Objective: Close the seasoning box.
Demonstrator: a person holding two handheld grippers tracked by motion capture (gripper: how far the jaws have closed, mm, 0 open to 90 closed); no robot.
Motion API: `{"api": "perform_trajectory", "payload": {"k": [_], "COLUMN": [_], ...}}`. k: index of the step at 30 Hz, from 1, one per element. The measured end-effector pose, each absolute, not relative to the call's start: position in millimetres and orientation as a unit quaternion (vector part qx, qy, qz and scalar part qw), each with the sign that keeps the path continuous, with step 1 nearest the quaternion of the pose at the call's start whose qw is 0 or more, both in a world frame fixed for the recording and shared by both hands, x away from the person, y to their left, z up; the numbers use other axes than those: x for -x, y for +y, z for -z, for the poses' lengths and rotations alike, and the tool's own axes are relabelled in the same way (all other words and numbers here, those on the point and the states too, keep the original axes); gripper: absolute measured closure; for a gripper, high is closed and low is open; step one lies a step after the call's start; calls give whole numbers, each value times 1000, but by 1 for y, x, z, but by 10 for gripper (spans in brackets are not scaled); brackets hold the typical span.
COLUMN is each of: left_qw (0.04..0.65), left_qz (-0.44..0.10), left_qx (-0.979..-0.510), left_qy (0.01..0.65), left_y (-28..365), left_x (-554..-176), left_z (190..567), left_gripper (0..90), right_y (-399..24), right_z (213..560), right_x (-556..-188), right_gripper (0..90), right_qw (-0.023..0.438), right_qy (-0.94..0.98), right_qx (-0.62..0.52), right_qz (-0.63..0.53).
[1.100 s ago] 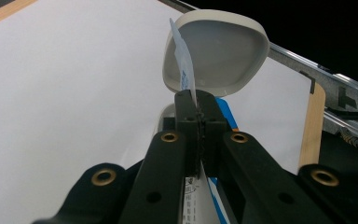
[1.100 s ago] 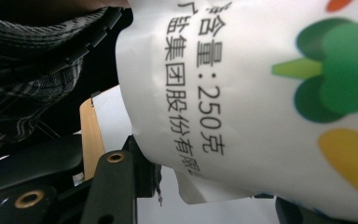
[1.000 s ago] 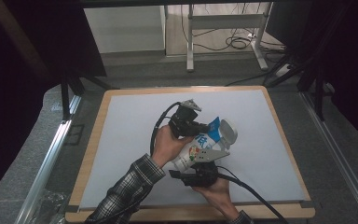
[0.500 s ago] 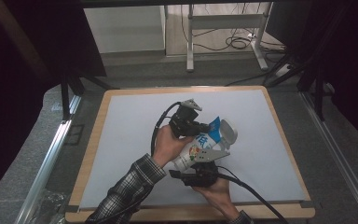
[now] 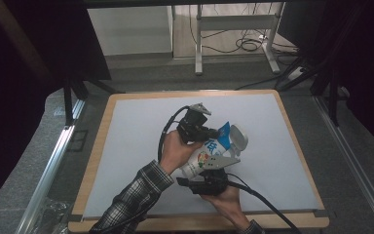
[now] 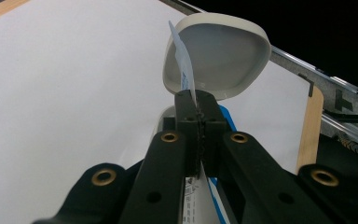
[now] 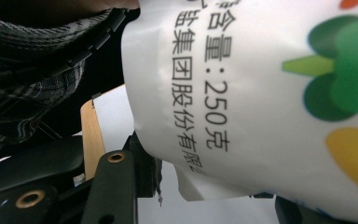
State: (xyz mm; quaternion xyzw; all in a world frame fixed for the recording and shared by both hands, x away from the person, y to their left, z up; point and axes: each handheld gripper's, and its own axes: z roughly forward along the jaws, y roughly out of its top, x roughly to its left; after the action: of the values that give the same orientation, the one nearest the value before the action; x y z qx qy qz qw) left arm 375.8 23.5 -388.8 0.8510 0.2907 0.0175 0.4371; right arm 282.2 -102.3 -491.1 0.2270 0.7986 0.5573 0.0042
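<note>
The pouch (image 7: 270,93) looks like thin glossy plastic film, smooth, with soft sheen over its printed white face. The bowl (image 6: 216,53) is matt and smooth, off-white, possibly ceramic or plastic; which cannot be told. The left hand-held gripper (image 6: 196,100) has matt black plastic jaws with ridged inner faces and brass-coloured rivets. The bench (image 5: 136,126) has a matt white top edged in pale wood. The sleeve (image 5: 131,200) is woven plaid cloth.

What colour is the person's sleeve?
The sleeve is a dark-and-light grey plaid check, clearest in the high view.
</note>
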Motion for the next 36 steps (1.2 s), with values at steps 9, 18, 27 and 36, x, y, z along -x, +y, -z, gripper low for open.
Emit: {"api": "perform_trajectory", "payload": {"k": [9,18,27,36], "left_qw": [436,432,430,426], "left_qz": [-18,-19,-19,-18], "left_qx": [-851,-853,-854,-856], "left_qy": [292,292,292,292], "left_y": [23,22,22,21], "left_x": [-376,-376,-376,-377], "left_z": [388,387,386,386], "left_gripper": [899,899,898,898], "right_y": [-102,-101,-101,-100], "right_z": [490,489,489,488], "right_x": [-282,-282,-282,-282], "right_gripper": [558,559,560,560], "right_qw": [3,3,1,1], "right_qy": [798,798,796,796], "right_qx": [-227,-226,-226,-224], "right_qz": [-559,-559,-561,-562]}}
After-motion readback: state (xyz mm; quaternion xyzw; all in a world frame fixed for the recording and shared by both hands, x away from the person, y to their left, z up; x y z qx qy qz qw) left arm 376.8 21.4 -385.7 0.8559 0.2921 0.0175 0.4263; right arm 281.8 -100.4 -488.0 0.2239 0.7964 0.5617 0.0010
